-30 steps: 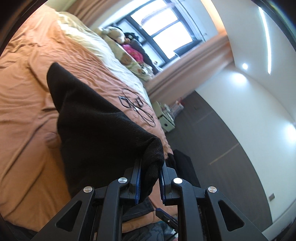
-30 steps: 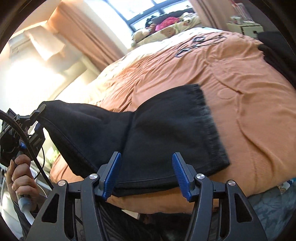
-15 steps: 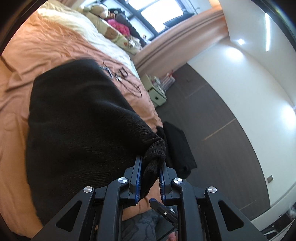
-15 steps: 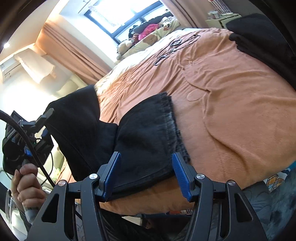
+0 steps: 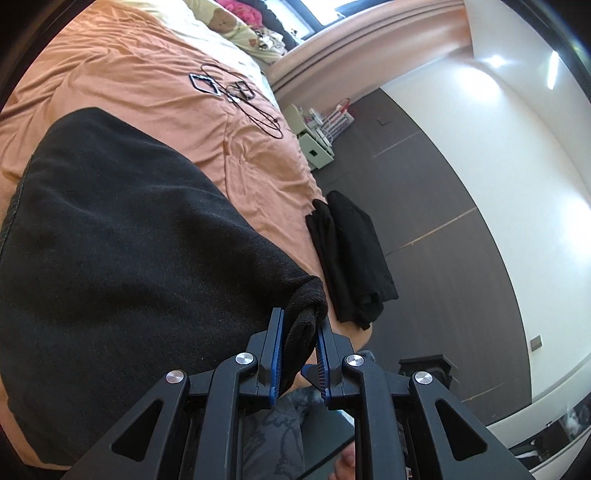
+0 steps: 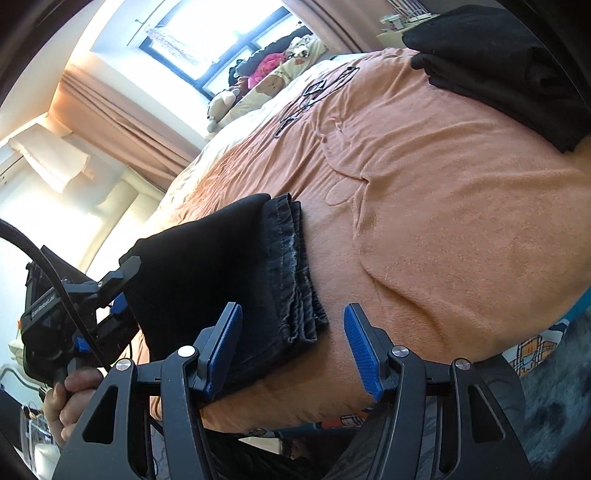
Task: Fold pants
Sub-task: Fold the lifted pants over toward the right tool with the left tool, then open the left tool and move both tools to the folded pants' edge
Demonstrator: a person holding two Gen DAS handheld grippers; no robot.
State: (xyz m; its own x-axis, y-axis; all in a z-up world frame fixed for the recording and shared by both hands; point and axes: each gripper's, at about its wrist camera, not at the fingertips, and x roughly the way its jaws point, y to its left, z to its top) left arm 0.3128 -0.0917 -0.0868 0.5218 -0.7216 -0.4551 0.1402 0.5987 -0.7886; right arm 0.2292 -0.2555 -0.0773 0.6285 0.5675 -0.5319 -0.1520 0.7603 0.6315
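Black pants (image 5: 129,258), orange bedspread (image 5: 129,74), possibly bear-patterned pillow (image 5: 236,27).

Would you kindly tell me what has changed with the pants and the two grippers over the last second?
The left gripper, shut on a bunched end of the black pants, has carried it over so the raised fabric now lies folded flat on the orange bedspread, hems stacked. The right gripper stayed open and empty near the hems. The other dark clothes at the bed's edge stayed put.

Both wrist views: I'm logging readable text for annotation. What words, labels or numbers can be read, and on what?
No text is legible.
Pale lettering on the side of the left gripper: too blurred and small to read.
Items on the white shelf unit: too small to read.
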